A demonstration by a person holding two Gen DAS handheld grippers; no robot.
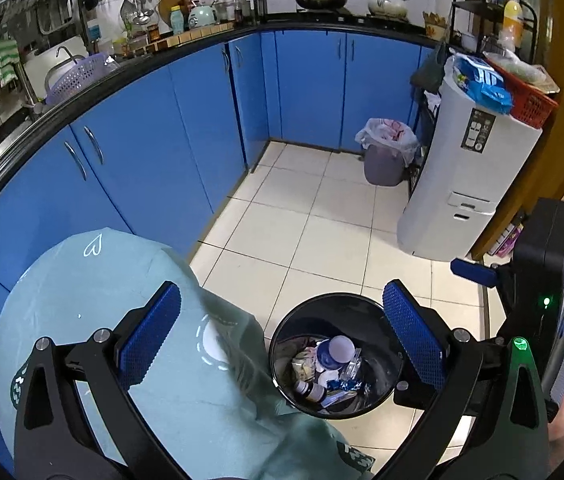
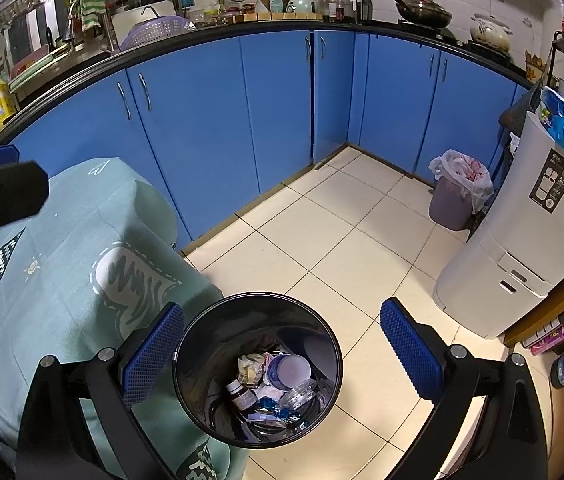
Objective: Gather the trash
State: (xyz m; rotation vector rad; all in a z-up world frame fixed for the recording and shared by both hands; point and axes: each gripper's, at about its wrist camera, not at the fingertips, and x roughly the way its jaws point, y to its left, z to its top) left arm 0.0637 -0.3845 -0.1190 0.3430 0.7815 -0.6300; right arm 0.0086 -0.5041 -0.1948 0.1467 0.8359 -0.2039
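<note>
A round black bin (image 1: 282, 330) (image 2: 210, 320) stands on the tiled floor beside a table under a light green cloth (image 1: 122, 280) (image 2: 62, 248). Inside lie several pieces of trash: a white cup (image 1: 340, 348) (image 2: 293, 369), a small brown bottle (image 1: 309, 390) (image 2: 240, 394), crumpled wrappers (image 2: 251, 364) and clear plastic. My left gripper (image 1: 282, 324) hangs open above the bin and table edge, nothing between its blue pads. My right gripper (image 2: 282, 340) is open too, straddling the bin from above. The right gripper's body (image 1: 542, 280) shows at the right of the left wrist view.
Blue kitchen cabinets (image 2: 242, 120) run along the back under a black counter loaded with pots and utensils. A grey bin with a white bag (image 1: 386, 152) (image 2: 456, 196) stands in the corner. A white appliance (image 1: 466, 176) (image 2: 522, 248) stands at the right.
</note>
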